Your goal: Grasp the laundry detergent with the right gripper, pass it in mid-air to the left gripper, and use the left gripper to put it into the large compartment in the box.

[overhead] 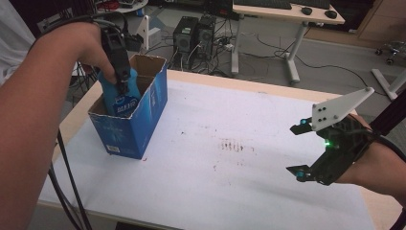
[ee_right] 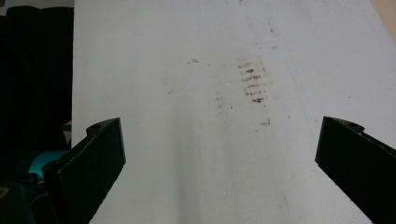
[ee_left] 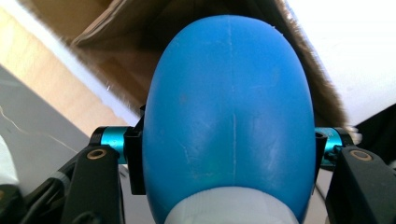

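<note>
Left gripper [overhead: 123,85] is pointed down into the open top of the blue cardboard box [overhead: 143,124], jaws clamped on a blue bottle [overhead: 120,98]. In the left gripper view the bottle [ee_left: 229,116] bulges between the two black jaws, pads pressed on both flanks, white band at the bottom edge of the view. The brown inner wall of the box [ee_left: 116,51] sits right beyond the bottle's rounded end, so the bottle is partly inside the box mouth, its lower part below the rim and its upper part above it. Can't tell if it touches the box floor; hidden by the box wall.

Right gripper [overhead: 299,151] hangs over the white sheet [overhead: 249,191], well apart from the box, jaws wide open and holding nothing. In the right gripper view there's just bare sheet with a brown smudge [ee_right: 252,81] ahead of the jaws.

Step in hand, I'd say: loading the bottle into the box, lowering phase, close to done. The next move likely calls for sinking straight down along the gripper's own axis until the bottle seats, then opening the jaws and lifting out without catching the box flap beside the left jaw. Risk: the box is light and unheld, so a sideways nudge could tip or slide it.
</note>
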Motion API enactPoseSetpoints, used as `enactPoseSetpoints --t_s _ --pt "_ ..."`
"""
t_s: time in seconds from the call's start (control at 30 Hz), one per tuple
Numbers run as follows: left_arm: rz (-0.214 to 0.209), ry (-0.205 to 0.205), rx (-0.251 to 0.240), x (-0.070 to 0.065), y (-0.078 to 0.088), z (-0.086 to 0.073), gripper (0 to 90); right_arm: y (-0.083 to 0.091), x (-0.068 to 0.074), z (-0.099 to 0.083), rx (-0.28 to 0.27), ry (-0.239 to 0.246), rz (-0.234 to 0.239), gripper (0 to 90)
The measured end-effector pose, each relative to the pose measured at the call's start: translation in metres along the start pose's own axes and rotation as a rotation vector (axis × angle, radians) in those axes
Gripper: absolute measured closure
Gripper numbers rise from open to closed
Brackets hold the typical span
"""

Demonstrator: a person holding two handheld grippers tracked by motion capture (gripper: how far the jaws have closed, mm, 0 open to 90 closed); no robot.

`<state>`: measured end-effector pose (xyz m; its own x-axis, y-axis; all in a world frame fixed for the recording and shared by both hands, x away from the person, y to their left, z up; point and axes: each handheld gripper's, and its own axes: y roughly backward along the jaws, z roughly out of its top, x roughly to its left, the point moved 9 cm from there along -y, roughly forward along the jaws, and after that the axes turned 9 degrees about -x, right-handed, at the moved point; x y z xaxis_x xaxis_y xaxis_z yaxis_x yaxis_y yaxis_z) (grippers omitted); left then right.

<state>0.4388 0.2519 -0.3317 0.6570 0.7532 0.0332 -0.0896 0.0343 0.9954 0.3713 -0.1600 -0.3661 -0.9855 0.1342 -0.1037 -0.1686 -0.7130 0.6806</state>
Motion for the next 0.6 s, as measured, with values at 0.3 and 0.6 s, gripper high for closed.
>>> enactPoseSetpoints --t_s 0.3,0.6 --pt "-0.006 -0.181 -0.017 -0.002 -0.031 0.003 39.0 -0.004 0.001 0.000 0.009 -0.006 0.006 0.8" --pt "-0.031 -0.229 -0.043 -0.002 -0.051 0.006 38.9 -0.004 0.001 -0.003 0.012 -0.016 0.005 0.8"
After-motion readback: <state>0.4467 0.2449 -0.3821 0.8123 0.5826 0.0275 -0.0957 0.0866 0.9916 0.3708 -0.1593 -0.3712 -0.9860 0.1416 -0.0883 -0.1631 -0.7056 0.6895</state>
